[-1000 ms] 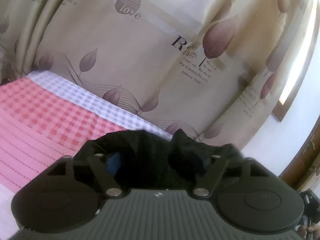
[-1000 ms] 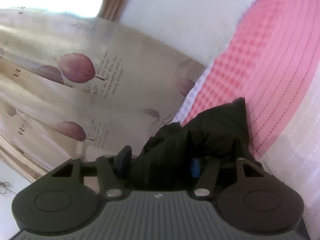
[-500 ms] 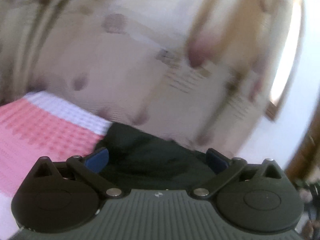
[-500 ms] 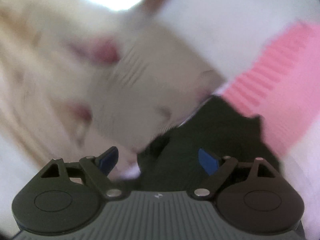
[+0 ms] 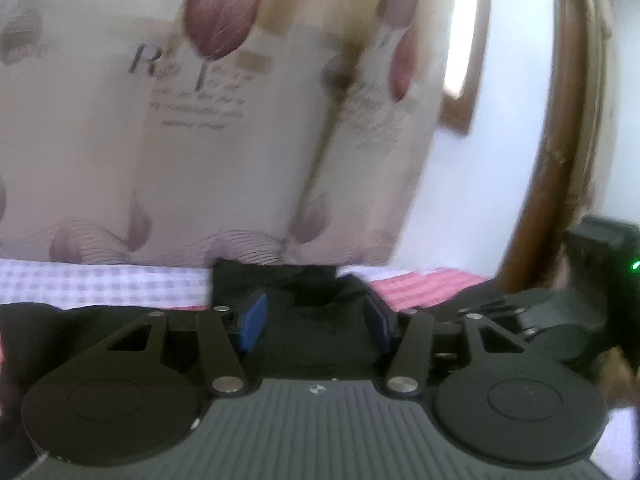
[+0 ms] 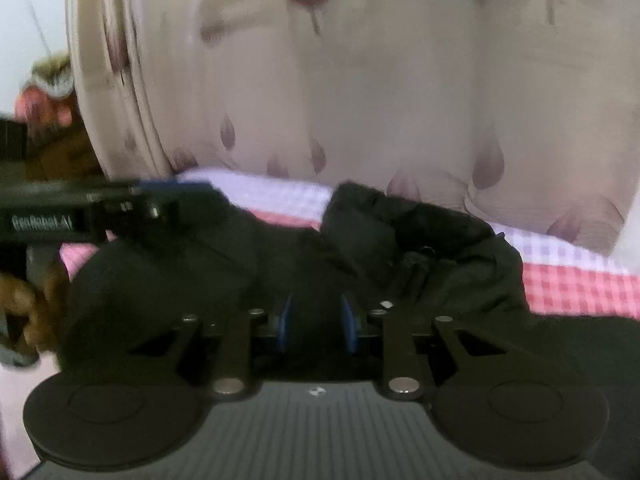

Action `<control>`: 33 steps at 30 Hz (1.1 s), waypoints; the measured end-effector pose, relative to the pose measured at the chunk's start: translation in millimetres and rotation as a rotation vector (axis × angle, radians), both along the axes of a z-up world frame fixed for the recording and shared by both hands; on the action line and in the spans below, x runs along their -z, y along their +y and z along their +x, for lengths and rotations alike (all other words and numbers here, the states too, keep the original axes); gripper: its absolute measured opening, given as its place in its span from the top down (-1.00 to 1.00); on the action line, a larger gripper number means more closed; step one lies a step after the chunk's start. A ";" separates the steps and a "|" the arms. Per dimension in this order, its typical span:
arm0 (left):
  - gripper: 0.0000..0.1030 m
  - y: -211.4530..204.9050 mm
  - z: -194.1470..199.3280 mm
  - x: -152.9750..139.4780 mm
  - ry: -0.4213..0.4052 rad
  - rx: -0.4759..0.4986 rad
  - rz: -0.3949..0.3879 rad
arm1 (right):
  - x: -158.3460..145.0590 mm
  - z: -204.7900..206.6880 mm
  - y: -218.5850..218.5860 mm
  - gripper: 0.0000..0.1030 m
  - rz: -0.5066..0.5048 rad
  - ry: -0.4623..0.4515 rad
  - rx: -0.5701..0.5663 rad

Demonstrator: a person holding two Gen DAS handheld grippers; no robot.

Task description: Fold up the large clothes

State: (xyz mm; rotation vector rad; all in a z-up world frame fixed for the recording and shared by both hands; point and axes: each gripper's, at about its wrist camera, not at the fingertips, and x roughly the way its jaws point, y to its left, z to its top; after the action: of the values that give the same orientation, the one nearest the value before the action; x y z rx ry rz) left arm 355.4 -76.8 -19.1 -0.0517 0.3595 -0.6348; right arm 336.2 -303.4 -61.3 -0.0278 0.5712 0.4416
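The black garment (image 6: 400, 248) is seen heaped at frame centre on the checked sheet (image 6: 580, 288), both grippers (image 5: 314, 320) (image 6: 316, 322) held parted and empty over it, likely for regrasping

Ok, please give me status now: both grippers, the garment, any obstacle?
Left gripper open, fingers either side of black garment. Right gripper fingers narrowly apart, grip unclear. Garment bunched on checked bedsheet. No obstacle seen; curtain close behind.
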 end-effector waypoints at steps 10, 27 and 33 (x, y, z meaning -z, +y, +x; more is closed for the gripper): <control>0.57 47.4 43.4 75.3 0.147 -0.214 -0.148 | 50.2 21.4 -38.8 0.62 0.133 0.026 0.069; 0.78 119.8 55.2 99.2 0.329 -0.393 -0.405 | 76.3 -9.1 -173.2 1.00 0.398 0.035 0.274; 0.78 151.1 44.0 104.0 0.385 -0.469 -0.460 | 87.7 -35.9 -220.2 1.00 0.514 0.073 0.364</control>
State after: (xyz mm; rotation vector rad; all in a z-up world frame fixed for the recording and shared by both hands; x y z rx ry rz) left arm 399.4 74.2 -123.1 -0.6869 0.5442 -0.2255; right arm 300.3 -523.6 -149.0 0.5782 0.5076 0.2237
